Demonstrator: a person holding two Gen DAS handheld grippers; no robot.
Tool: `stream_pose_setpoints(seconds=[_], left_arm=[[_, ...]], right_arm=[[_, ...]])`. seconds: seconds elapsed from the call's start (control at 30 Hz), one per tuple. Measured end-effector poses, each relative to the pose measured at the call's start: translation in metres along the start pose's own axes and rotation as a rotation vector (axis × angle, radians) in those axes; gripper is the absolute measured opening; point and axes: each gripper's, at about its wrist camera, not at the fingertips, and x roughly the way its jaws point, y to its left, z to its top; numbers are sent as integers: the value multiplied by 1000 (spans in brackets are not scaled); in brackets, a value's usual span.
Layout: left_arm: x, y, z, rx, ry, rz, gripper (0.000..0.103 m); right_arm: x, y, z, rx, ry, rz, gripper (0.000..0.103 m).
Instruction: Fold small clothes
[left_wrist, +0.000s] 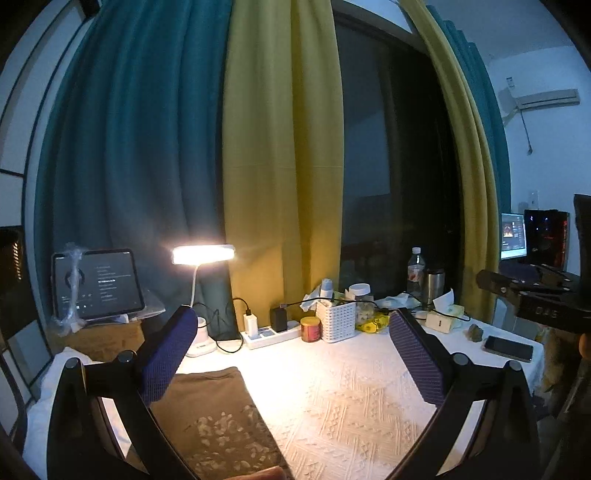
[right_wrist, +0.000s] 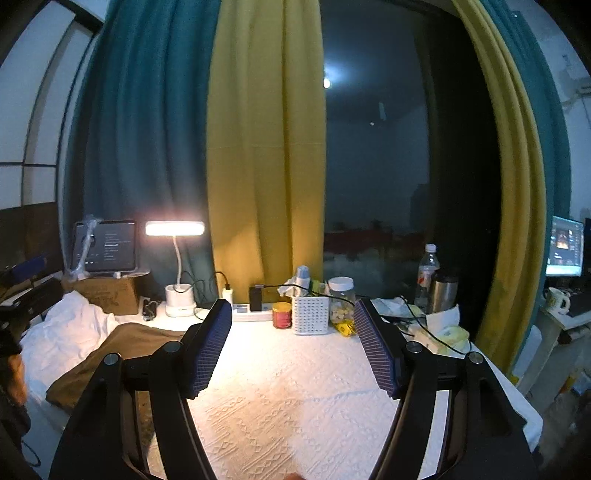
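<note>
Brown garment (left_wrist: 218, 417), no legible label.

A brown garment (left_wrist: 218, 417) lies flat on the white textured tablecloth (left_wrist: 351, 398), at the table's left side, with a pale speckled print on its near part. In the right wrist view its brown cloth (right_wrist: 114, 354) lies beside rumpled white fabric (right_wrist: 62, 339).

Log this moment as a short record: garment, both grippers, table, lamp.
garment: brown cloth lying flat on the table's left side, held by neither gripper
left gripper: open, nothing between the fingers
right gripper: open, nothing between the fingers
table: white textured cover, bare in the middle
lamp: lit, at the back left
</note>
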Motion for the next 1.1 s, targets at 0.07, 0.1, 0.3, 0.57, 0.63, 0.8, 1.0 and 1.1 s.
stream_pose_setpoints(seconds=[0.07,0.1,0.3,0.57,0.63,0.8,1.0,1.1], left_arm=[[0,1,-1,-13,6,-1,102],[1,4,-2,-25,12,-4,102],[2,12,-6,-53,24,14,102],[-2,13,-10,-53,19,42,102],[-2,13,-11,-52,19,49,102],[0,14,-13,-62,33,45,102],[2,14,-13,-69,44,45,102],[2,12,-13,-68,45,44,102]], right_arm=[[3,1,-2,13,18,-4,72],[5,2,-2,16,27,1,72],[8,17,-6,-19,46,28,72],[13,27,-7,-28,58,55,72],[13,28,-7,-29,58,58,72],[13,29,-8,-31,58,58,72],[13,29,-8,-29,56,58,72],[14,28,-9,-27,56,54,72]])
